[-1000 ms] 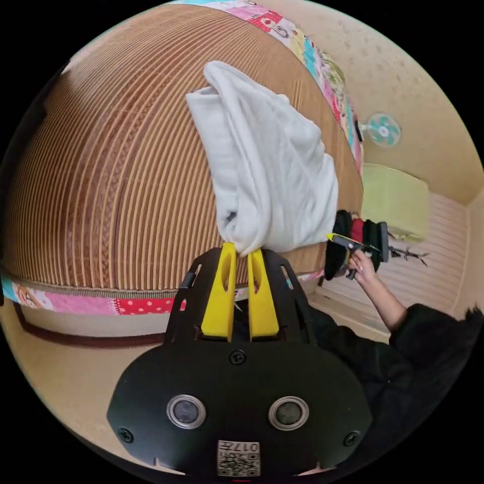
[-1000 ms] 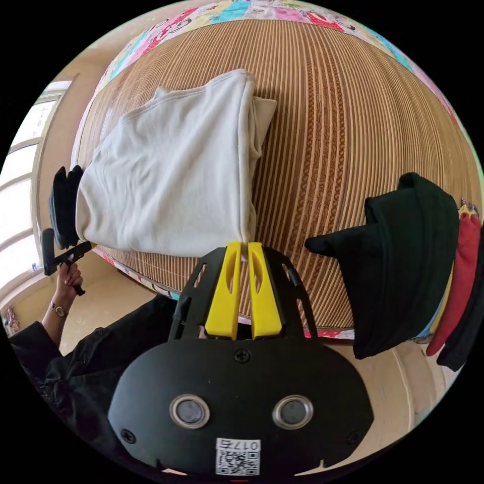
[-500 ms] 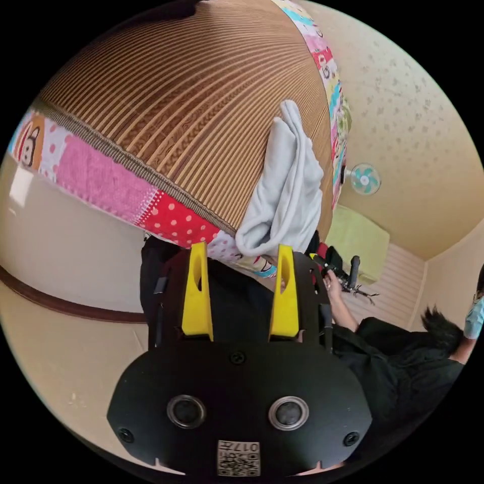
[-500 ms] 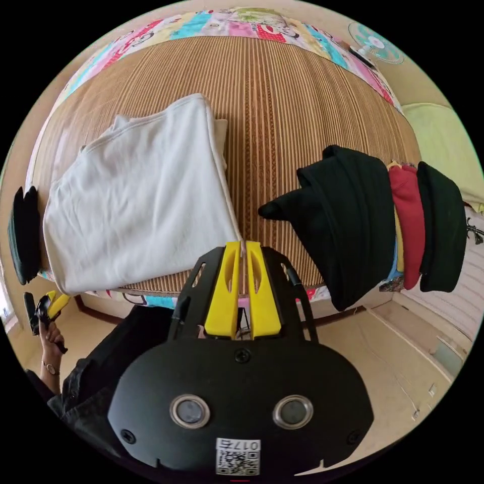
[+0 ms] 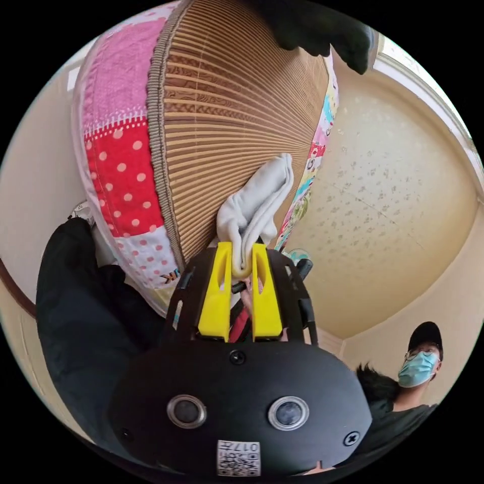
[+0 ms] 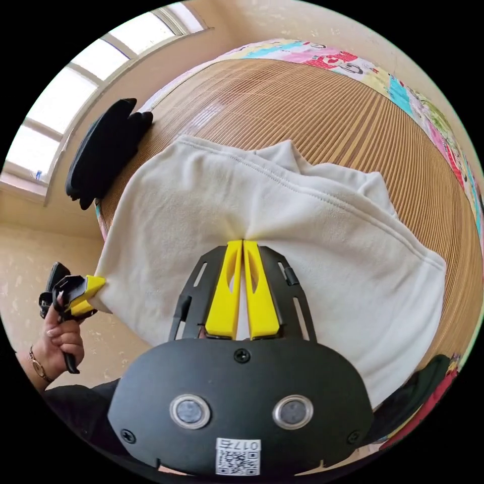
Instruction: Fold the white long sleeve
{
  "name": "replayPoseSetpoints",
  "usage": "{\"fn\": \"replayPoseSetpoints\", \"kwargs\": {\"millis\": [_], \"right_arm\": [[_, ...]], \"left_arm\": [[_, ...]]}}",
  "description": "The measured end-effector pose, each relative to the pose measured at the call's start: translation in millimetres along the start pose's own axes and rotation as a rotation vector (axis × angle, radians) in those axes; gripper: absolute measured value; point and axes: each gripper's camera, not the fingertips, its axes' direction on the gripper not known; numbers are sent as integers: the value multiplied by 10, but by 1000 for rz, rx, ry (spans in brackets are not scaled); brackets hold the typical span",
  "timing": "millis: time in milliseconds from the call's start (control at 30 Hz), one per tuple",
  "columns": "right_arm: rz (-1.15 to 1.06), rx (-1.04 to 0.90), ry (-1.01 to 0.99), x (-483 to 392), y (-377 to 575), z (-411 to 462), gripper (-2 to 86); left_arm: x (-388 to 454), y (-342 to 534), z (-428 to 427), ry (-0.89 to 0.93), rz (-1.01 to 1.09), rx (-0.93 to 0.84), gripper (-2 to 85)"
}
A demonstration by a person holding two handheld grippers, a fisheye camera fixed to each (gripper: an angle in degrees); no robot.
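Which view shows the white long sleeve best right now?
The right gripper view: the white long sleeve spreads across the woven mat, with both grippers pinching its near edge. The left gripper view shows a bunched corner between that gripper's fingers.

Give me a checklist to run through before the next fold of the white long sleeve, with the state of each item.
1. Left gripper pinching the white long-sleeve garment: ok, both yellow jaws press on a bunched corner.
2. Right gripper pinching the garment: ok, jaws closed on its near edge.
3. Garment supported: ok, most of it lies on the striped woven bamboo mat.
4. Layers aligned: not ok, a second layer sticks out past the far seam.
5. Room to fold: ok, the folded black garment by the window lies apart from it.
6. Stack of dark and red folded clothes clear of the garment: cannot tell, it sits at the picture's edge.
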Motion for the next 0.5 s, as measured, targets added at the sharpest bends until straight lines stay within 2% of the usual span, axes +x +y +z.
{"fn": "replayPoseSetpoints", "kwargs": {"millis": [100,233,300,400,500], "right_arm": [[151,-87,-190,345,32,-231,4],[220,123,-323,848,639,-904,3],[284,148,-322,1288,1138,-1183,3],[388,137,-294,1870,1796,-1369,4],[493,94,-252,2408,2385,-1420,6]], "left_arm": [[277,85,133,30,92,7,62],[1080,361,559,41,435,-113,58],[1630,748,1130,-35,668,-259,59],[2018,1419,2051,-172,926,-475,61],[1904,2058,3004,-282,1027,-694,73]]}}
